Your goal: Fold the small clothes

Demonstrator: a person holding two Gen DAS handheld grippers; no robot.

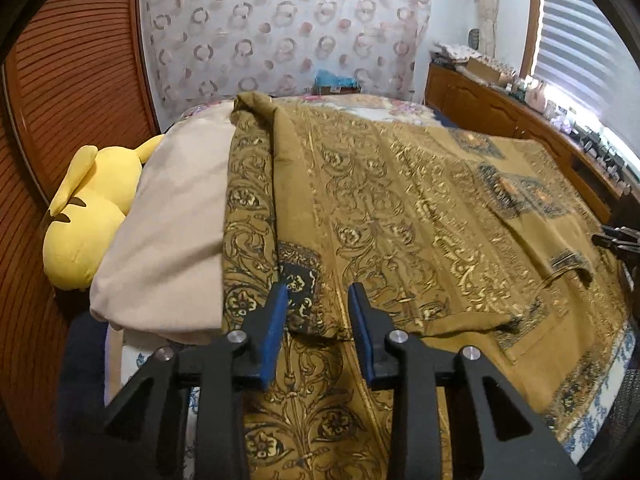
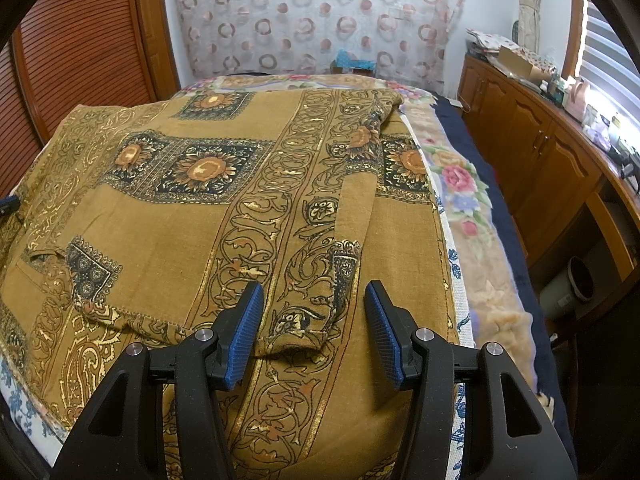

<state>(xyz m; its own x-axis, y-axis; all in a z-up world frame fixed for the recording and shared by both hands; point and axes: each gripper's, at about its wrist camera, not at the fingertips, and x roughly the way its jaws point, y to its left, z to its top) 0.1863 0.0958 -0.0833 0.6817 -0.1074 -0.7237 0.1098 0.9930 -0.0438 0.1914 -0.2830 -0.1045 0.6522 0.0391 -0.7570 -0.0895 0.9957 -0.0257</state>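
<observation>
A mustard-gold patterned garment (image 1: 420, 216) lies spread flat on the bed, with dark sunflower panels and scroll borders. My left gripper (image 1: 318, 294) is open, its blue pads either side of the garment's left sleeve cuff (image 1: 298, 284), low over the cloth. My right gripper (image 2: 314, 294) is open around the right sleeve cuff (image 2: 296, 338), which lies folded inward over the garment (image 2: 192, 184). Neither pad visibly pinches cloth. The right gripper's tip shows at the right edge of the left wrist view (image 1: 618, 240).
A beige pillow (image 1: 168, 224) and yellow plush toy (image 1: 86, 216) lie at the bed's left. A floral blanket (image 2: 460, 184) edges the right side. A wooden cabinet (image 2: 532, 152) with clutter runs along the right wall; a wooden louvred door (image 1: 60, 100) stands left.
</observation>
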